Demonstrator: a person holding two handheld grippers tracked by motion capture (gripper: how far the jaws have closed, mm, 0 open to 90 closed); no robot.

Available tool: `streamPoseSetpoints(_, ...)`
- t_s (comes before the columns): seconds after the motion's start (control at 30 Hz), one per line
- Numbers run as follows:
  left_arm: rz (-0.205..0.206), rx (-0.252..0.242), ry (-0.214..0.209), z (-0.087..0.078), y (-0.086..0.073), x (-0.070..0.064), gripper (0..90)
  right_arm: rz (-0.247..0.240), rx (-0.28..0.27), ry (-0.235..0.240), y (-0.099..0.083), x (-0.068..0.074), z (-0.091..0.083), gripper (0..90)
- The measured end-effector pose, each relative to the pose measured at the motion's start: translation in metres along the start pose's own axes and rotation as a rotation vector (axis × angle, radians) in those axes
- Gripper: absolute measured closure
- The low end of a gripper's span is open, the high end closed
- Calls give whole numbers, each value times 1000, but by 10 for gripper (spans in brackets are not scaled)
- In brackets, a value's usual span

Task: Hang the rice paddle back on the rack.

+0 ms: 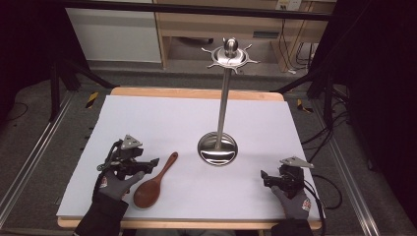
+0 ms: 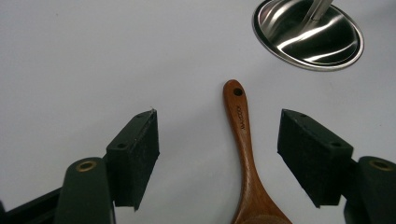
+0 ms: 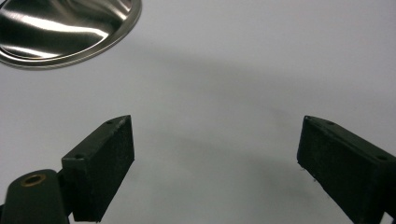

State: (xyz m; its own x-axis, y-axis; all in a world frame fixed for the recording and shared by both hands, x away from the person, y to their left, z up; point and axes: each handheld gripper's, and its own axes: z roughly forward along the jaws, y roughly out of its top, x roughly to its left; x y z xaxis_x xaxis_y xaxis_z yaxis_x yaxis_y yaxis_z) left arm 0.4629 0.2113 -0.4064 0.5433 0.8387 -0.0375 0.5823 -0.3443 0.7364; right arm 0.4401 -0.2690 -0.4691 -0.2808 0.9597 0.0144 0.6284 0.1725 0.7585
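A: Where does the wooden spoon point(image 1: 155, 182) lie?

B: Flat on the white desk point(image 1: 162, 115), towards the near left. Its bowl points at the front edge and its handle slants up and right towards the steel stand point(image 1: 218, 149). The handle tip stops near the stand's round base but well short of touching it.

A: And the left gripper point(image 1: 150, 163)?

B: Just left of the spoon, with its jaws spread wide. In the left gripper view the handle point(image 2: 243, 135) runs up between the two pads point(image 2: 135, 156), nearer the right one, touching neither. Bare sheet lies on both sides of the handle.

A: The right gripper point(image 1: 264, 177)?

B: Near the front right corner of the desk, jaws also wide apart, holding nothing. In the right gripper view there is only white sheet between them, and the rim of the stand's base point(image 3: 65, 28) sits at the upper left, well apart.

A: How much open room is there?

B: Plenty. The back half of the desk is bare apart from the stand, and so is the stretch between the spoon and the right gripper. The spoon's bowl lies close to the front edge, though still on the sheet.
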Motion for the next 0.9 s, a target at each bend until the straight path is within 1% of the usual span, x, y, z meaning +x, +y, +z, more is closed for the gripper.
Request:
streamPoseSetpoints(0.1,1,13,-12,2,2,0,283,-1,1,3,0,0,0,114)
streamPoseSetpoints(0.2,13,30,-13,4,3,-4,284,-5,2,8,0,1,0,114)
streamPoseSetpoints(0.23,18,41,-22,5,4,-5,285,-7,3,6,0,1,0,114)
streamPoseSetpoints(0.27,18,41,-22,5,4,-5,288,-7,3,6,0,1,0,114)
streamPoseSetpoints(0.3,35,64,-24,7,4,-6,291,-5,3,4,0,1,0,114)
streamPoseSetpoints(0.4,45,75,-24,11,5,-7,302,-8,7,-1,1,1,0,115)
streamPoseSetpoints(0.47,60,93,-17,15,5,-10,309,-8,8,-4,1,1,0,115)
streamPoseSetpoints(0.5,69,112,-14,19,6,-13,311,-2,9,-2,1,1,0,115)
streamPoseSetpoints(0.53,69,112,-14,19,6,-13,312,-1,9,-1,1,1,-1,115)
streamPoseSetpoints(0.57,72,130,-16,23,7,-15,312,3,9,-1,1,1,-1,115)
streamPoseSetpoints(0.6,72,130,-16,23,7,-15,313,3,9,-1,1,1,-1,115)
streamPoseSetpoints(0.63,79,144,-14,25,7,-16,313,-1,9,-1,1,0,-1,115)
streamPoseSetpoints(0.77,82,167,-15,29,9,-17,310,0,11,-3,1,0,0,118)
streamPoseSetpoints(0.83,69,173,-28,30,10,-17,316,3,10,-1,1,0,0,119)
streamPoseSetpoints(0.87,72,176,-26,31,10,-17,321,5,9,-1,1,-1,0,119)
streamPoseSetpoints(0.9,81,183,-21,31,10,-18,321,18,11,0,1,0,-1,118)
